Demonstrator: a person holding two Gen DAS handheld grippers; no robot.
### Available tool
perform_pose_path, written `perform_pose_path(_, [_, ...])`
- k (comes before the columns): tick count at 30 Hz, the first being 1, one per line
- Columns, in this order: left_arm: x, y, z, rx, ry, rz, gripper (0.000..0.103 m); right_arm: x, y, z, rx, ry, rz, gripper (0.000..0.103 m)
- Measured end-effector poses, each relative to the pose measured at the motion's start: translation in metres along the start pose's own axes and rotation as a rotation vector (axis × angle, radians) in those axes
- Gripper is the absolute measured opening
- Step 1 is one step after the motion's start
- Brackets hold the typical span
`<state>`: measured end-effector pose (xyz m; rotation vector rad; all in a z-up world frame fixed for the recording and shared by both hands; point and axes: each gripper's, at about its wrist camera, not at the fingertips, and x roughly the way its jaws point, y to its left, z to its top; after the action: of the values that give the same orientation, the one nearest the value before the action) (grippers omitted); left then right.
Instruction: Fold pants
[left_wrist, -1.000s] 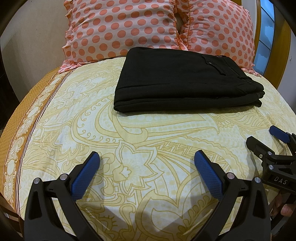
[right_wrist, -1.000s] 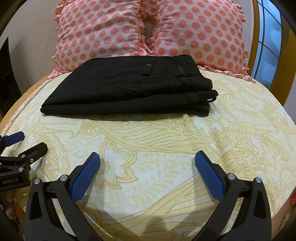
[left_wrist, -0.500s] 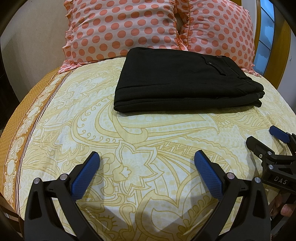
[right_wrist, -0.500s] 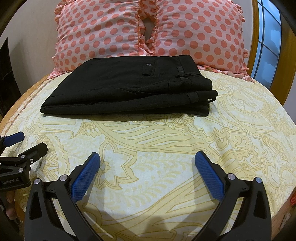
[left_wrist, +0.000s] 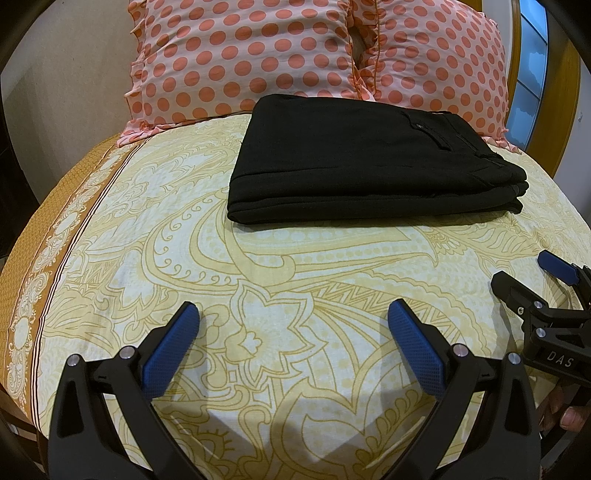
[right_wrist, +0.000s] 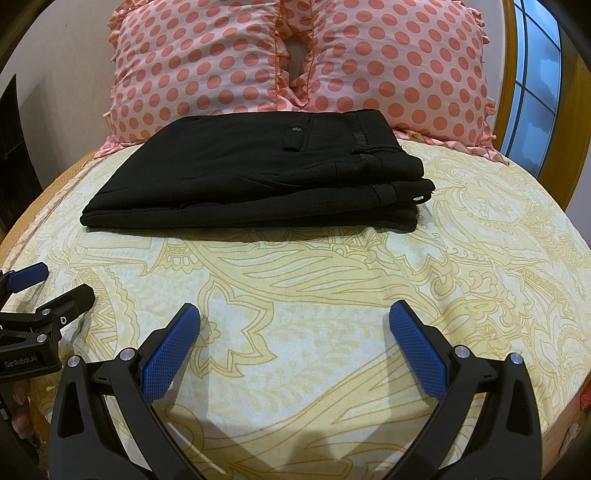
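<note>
Looking at the upper centre of both views, the black pants (left_wrist: 362, 162) lie as a layered rectangle on the yellow bedsheet (left_wrist: 280, 266), just in front of the polka-dot pillows (right_wrist: 295, 55). The left gripper (left_wrist: 293, 325) sits low in frame, fingers spread wide and empty; the right gripper (right_wrist: 294, 325) is likewise wide and empty, well apart from the cloth. By my read the fold looks finished. The risk: any further nudge could slide the stacked layers, particularly the stepped waistband edge (right_wrist: 417, 192) at right of centre.
</note>
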<state>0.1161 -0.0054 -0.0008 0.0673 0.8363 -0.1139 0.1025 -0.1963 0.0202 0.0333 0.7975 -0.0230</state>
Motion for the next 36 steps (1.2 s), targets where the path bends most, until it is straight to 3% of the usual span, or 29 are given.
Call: perform_pose_path(36, [-0.0024, -0.0036, 0.0009, 0.001, -0.008, 0.0, 0.101, -0.0001, 0.0002, -0.0002, 0.0, 0.0, 0.0, 0.102])
